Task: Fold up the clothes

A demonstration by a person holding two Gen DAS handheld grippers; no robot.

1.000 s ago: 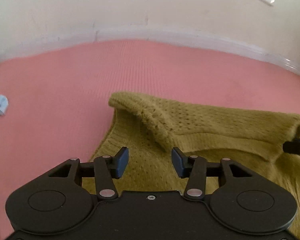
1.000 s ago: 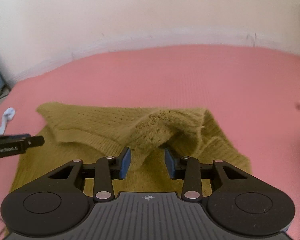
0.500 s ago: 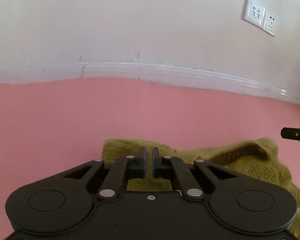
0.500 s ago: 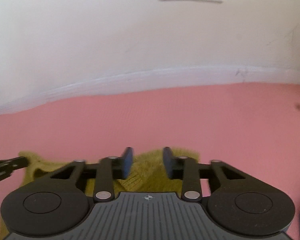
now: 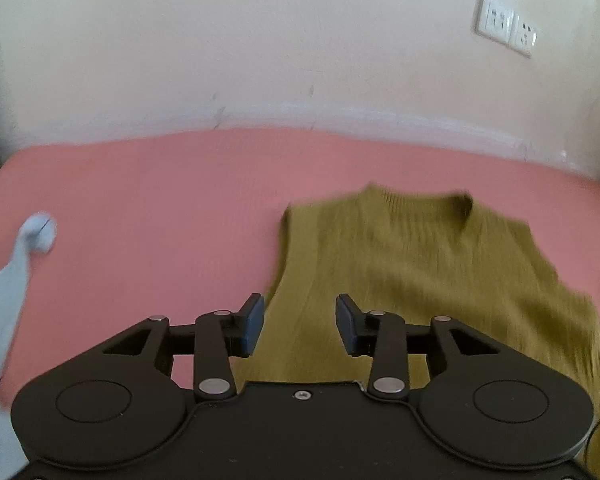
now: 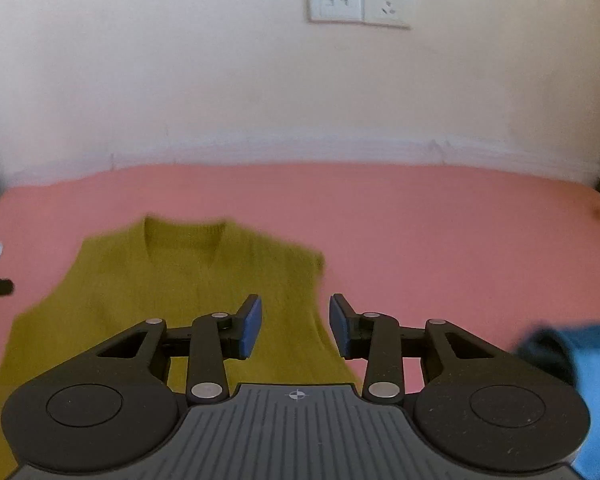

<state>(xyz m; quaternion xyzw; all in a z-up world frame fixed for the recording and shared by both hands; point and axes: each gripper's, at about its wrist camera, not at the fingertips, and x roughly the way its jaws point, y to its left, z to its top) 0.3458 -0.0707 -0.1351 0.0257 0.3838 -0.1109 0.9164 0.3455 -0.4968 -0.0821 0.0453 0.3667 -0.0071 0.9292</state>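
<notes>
Olive knit vest (image 5: pixel 412 264) lies flat on pink mat (image 5: pixel 160 200), neckline toward wall. Left gripper (image 5: pixel 299 322) just reopened, nothing pinched; right gripper (image 6: pixel 295 322) parted, empty. You: grab both bottom corners evenly, fold toward neckline, keep edges aligned.

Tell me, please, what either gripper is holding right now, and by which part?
Nothing is held. The left gripper, whose jaws have just been opening, and the right gripper both stand open above the vest, which lies flat on the pink mat.

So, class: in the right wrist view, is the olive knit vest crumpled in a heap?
No, the olive knit vest lies spread flat on the pink mat.
</notes>
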